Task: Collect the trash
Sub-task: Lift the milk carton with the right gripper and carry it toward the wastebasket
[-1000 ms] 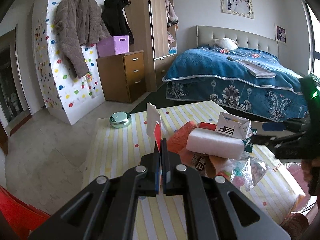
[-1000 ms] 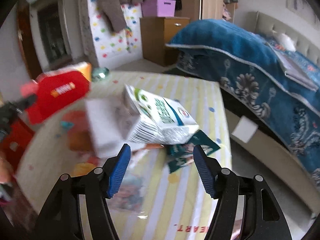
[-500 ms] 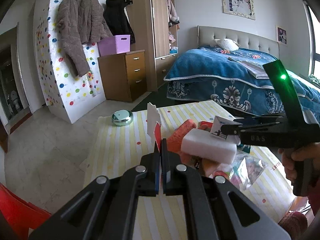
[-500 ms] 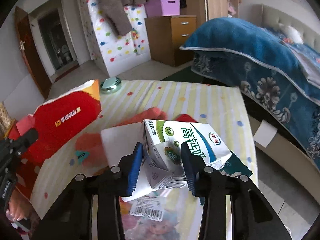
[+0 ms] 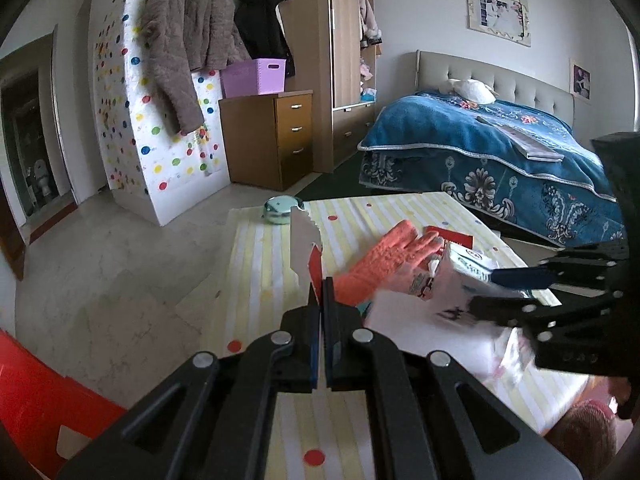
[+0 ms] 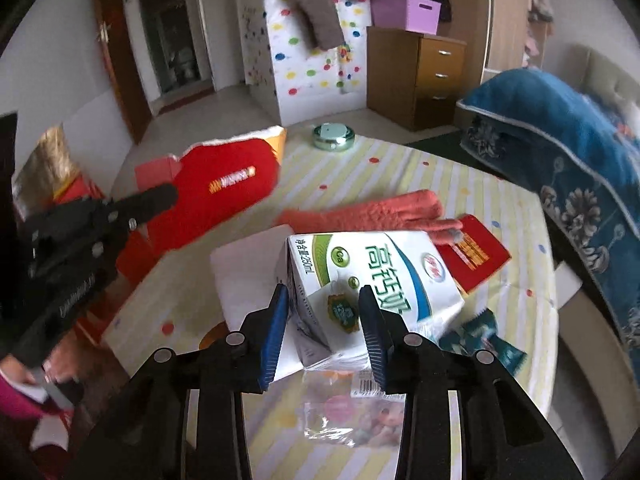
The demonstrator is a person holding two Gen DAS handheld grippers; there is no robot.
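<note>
Milk carton, white with green and blue print, now sits clamped between the right gripper fingers above the near middle of the striped table, where a second ago those fingers were spread wide and short of it, so this piece of trash is secured and ready to lift away. Beyond it, the left gripper has kept its fingers pinched on the torn red paper bag towards the table's left edge, while the orange glove, red envelope and foam block still await collection

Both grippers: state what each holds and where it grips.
Left gripper pinches the red torn box by its edge. Right gripper clamps the milk carton across its near end.
</note>
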